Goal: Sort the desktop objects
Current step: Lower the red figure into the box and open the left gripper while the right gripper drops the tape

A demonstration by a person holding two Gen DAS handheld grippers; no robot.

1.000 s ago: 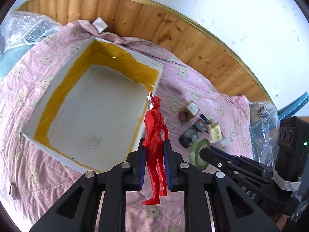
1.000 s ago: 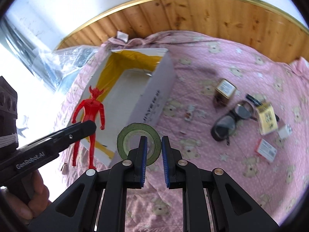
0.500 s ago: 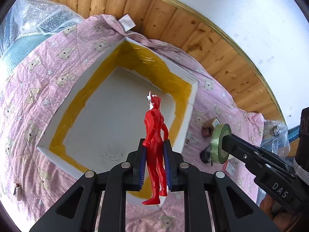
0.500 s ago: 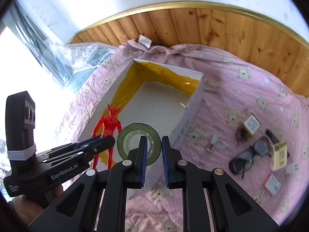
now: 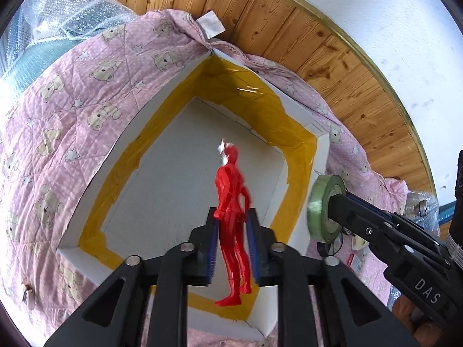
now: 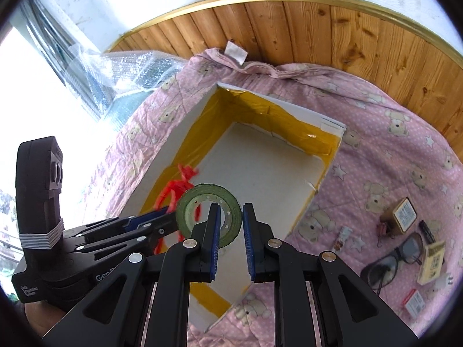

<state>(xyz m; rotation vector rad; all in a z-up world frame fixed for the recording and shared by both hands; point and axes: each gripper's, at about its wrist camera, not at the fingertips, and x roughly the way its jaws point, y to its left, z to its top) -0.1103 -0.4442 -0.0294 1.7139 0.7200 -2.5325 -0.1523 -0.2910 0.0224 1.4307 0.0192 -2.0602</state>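
A red toy figure [image 5: 231, 202] stands upright between the blue pads of my left gripper [image 5: 231, 225], which is shut on its legs. It hangs over the floor of a white cardboard box [image 5: 173, 179] lined with yellow tape. My right gripper [image 6: 230, 225] is shut on a green tape roll [image 6: 199, 202], also above the box [image 6: 260, 167]. In the left wrist view the right gripper [image 5: 332, 202] and the tape roll [image 5: 321, 208] sit over the box's right wall. In the right wrist view the left gripper [image 6: 162, 217] and the blurred figure [image 6: 179, 185] are at the box's left side.
The box lies on a pink bear-print quilt [image 5: 58, 144]. Right of it lie glasses [image 6: 390, 260], a small brown box [image 6: 403, 215], a yellow pack [image 6: 432, 263] and small cards. Bubble wrap [image 6: 139, 69] lies to the left, and a wooden wall panel [image 6: 347, 34] stands behind.
Both grippers have moved forward and leftward until they hang over the box, carrying the figure and the tape roll. The two grippers are closer together now.
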